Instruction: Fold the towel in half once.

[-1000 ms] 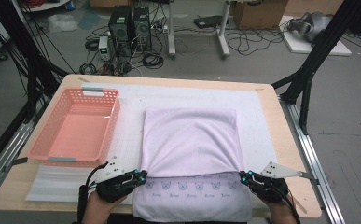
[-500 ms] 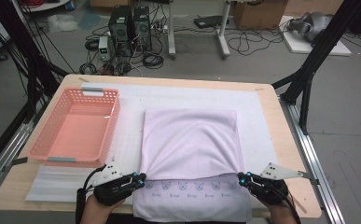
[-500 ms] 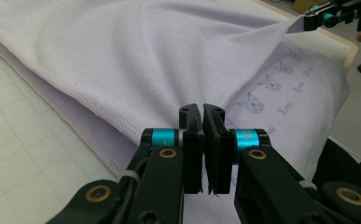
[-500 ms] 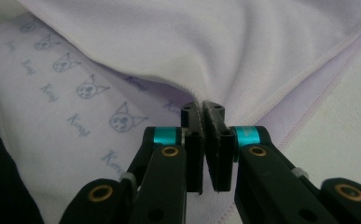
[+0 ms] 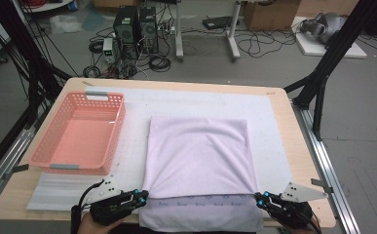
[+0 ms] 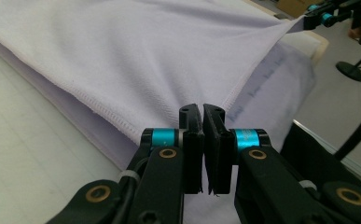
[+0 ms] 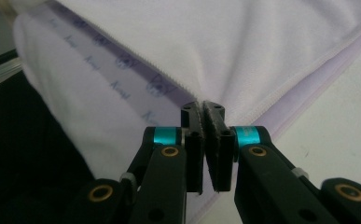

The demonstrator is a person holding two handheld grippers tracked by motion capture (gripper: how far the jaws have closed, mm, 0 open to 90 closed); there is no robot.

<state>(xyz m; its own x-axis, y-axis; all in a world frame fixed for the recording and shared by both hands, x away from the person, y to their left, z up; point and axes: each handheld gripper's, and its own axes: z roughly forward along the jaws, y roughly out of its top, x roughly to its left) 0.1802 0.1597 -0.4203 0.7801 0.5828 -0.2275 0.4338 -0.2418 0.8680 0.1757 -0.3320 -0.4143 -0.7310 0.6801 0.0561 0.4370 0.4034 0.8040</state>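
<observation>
A lavender towel point(image 5: 198, 151) lies folded on the table, its top layer drawn over a lower layer with a printed band point(image 5: 200, 202) along the near edge. My left gripper point(image 5: 140, 196) is shut on the top layer's near-left corner point(image 6: 215, 100). My right gripper point(image 5: 259, 197) is shut on the near-right corner point(image 7: 218, 100). In the left gripper view point(image 6: 201, 109) the hem runs straight into the closed jaws, and the other gripper point(image 6: 325, 16) holds the far corner taut. In the right gripper view point(image 7: 201, 106) the cloth is pinched between the jaws.
A pink plastic basket point(image 5: 54, 141), with nothing in it, stands at the left on a white mat point(image 5: 273, 141) covering the wooden table point(image 5: 303, 146). Both grippers sit at the table's near edge. Computer towers and cables lie on the floor beyond the far edge.
Both grippers have moved toward the near edge, pulling the towel's top layer with them, so less of the printed band shows.
</observation>
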